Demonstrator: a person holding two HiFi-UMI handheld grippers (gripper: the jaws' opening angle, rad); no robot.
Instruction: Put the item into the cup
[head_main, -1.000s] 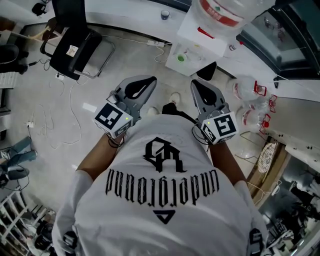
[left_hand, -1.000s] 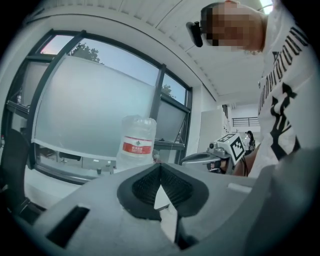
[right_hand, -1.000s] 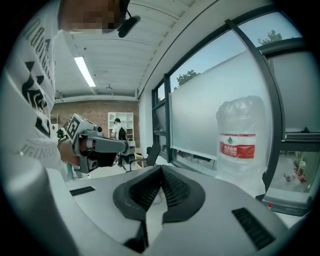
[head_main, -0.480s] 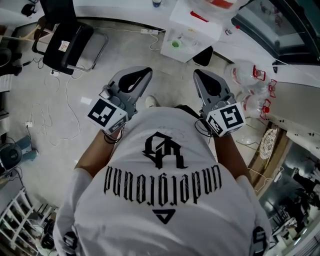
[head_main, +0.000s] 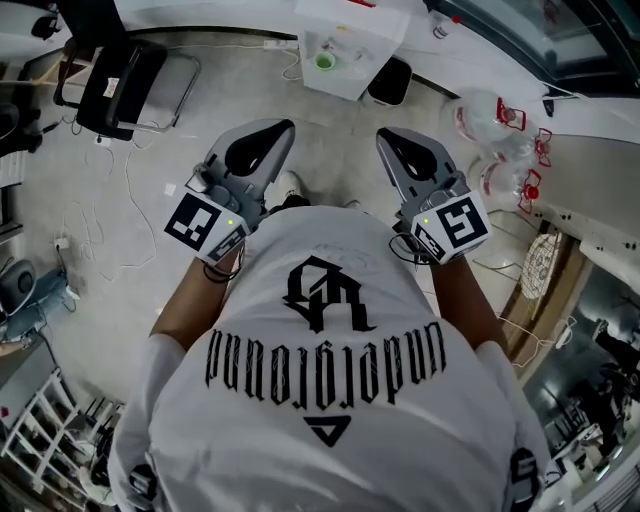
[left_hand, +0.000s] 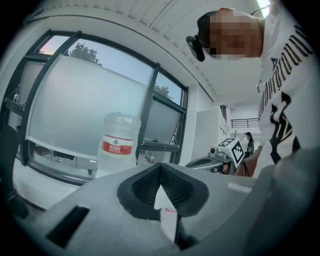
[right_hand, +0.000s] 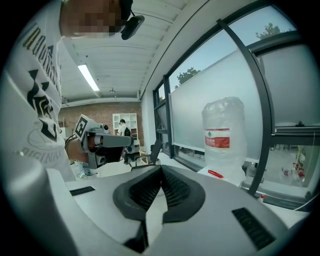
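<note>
Left gripper (head_main: 284, 130): tips together, small white pink-banded piece (left_hand: 168, 220) in gap behind them, grip unclear. Right gripper (head_main: 385, 137): fully closed, empty. Both level, side by side above floor (head_main: 130, 250).

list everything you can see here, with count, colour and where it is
jug: one, clear with red label, on the dispenser by the window
dispenser: one, white, at the wall ahead
empty jugs: at least two, clear with red handles, on the floor at right
chair: one, black, on the floor at upper left
far person: one, in white, deep in the room
shirt: one, white with black print, on the person
left gripper: one, grey, jaws together, held level
right gripper: one, grey, jaws together, beside the left
</note>
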